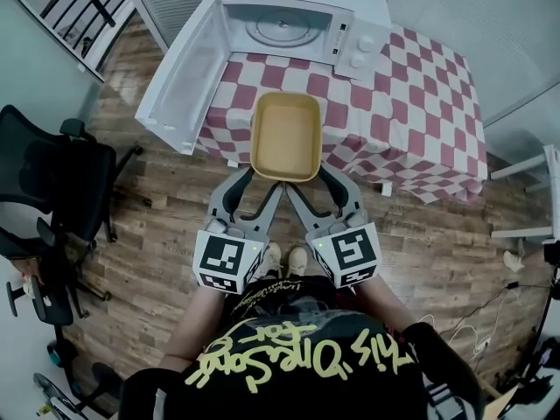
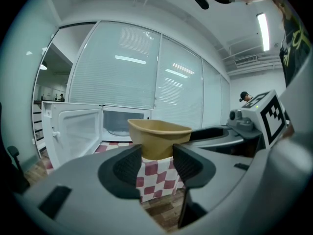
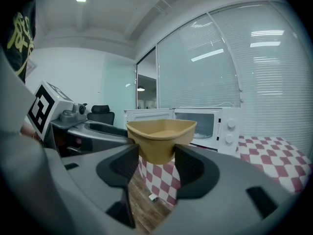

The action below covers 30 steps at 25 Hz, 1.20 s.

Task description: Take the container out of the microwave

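Observation:
A tan, empty container hangs over the front edge of the checked table. Both grippers hold it by its near end. My left gripper is shut on the near left corner, my right gripper on the near right corner. In the left gripper view the container sits between the jaws of that gripper. The right gripper view shows the container likewise in its gripper. Behind stands the white microwave, its door swung wide to the left, with only the glass turntable inside.
The microwave takes the table's back left; its open door juts past the left edge. A black office chair stands on the wooden floor at the left. White furniture legs and cables lie at the right. The person's feet are just under the grippers.

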Motion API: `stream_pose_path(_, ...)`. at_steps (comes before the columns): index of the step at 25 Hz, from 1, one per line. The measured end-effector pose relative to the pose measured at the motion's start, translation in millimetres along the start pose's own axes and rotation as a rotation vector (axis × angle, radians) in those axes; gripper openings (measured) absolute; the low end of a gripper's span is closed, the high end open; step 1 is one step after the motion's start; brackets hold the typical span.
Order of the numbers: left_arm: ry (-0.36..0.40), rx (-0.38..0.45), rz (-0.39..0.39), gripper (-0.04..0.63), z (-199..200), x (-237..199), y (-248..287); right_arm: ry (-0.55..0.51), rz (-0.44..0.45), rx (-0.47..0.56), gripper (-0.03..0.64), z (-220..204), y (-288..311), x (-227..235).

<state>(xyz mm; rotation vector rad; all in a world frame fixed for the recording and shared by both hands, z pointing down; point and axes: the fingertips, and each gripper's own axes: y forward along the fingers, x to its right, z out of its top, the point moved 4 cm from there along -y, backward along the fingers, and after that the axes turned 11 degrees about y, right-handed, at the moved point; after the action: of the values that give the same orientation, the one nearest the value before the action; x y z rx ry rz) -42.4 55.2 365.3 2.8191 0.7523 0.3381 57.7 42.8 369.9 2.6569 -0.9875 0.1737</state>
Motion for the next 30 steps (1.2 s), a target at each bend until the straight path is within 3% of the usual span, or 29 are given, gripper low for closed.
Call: stream_pose_path(30, 0.014, -0.013, 0.015, 0.204, 3.6, 7.7, 5.6, 0.005, -0.001, 0.001, 0.225, -0.3, -4.9, 7.9)
